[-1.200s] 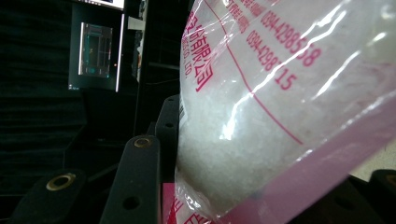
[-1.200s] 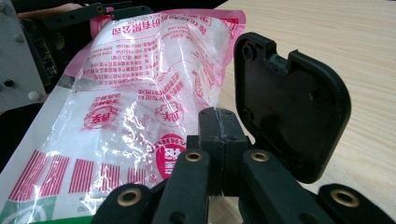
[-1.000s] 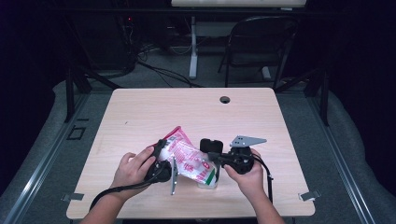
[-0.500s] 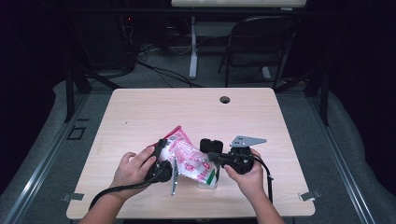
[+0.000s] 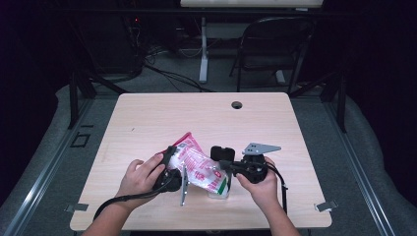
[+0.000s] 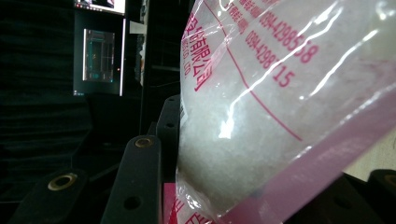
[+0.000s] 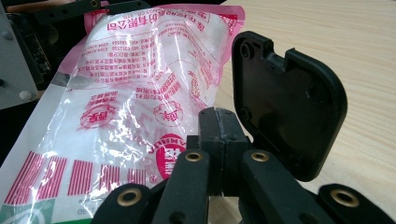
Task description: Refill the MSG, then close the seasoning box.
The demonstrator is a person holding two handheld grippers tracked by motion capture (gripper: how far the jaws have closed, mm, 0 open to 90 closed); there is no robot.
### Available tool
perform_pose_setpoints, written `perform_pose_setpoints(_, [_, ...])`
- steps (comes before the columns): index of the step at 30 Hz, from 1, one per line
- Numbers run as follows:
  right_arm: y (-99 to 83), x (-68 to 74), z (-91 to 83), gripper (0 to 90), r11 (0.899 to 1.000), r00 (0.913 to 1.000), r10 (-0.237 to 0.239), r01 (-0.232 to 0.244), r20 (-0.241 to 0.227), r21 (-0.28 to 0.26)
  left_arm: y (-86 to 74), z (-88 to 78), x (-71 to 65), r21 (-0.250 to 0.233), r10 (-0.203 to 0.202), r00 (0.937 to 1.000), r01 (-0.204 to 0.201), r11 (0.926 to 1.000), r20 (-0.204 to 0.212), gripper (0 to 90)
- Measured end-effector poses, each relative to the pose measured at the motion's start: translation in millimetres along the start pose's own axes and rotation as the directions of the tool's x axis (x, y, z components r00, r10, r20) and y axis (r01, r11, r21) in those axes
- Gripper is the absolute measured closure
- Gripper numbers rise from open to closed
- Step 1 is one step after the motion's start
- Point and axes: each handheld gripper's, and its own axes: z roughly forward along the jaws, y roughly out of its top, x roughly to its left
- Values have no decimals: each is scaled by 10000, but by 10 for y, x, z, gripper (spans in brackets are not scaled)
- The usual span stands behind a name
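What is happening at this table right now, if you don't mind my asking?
A person is working a clear plastic bag of white granules with red print near the front of the wooden table. The left claw is clamped on the bag's upper end, tilting it over a small clear container. The right claw, shut, sits at the bag's lower end, beside a black lid.

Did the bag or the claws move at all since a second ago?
Nothing visibly changed. The left claw still grips the red-printed bag of white grains, the right claw stays shut beside the bag's lower end, and both hands keep still over the table.
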Motion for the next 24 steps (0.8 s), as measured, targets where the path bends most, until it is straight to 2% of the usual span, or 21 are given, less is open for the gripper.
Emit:
perform_pose_setpoints(18, [-9,-4,-6,900,10000,10000,46,-46,15,-20,14,-7,4,15,161,9999,-161,9999,38,646])
perform_pose_setpoints(24, [-8,-5,-5,900,10000,10000,26,-26,-21,-16,11,-16,9,-40,307,9995,-307,9995,-124,647])
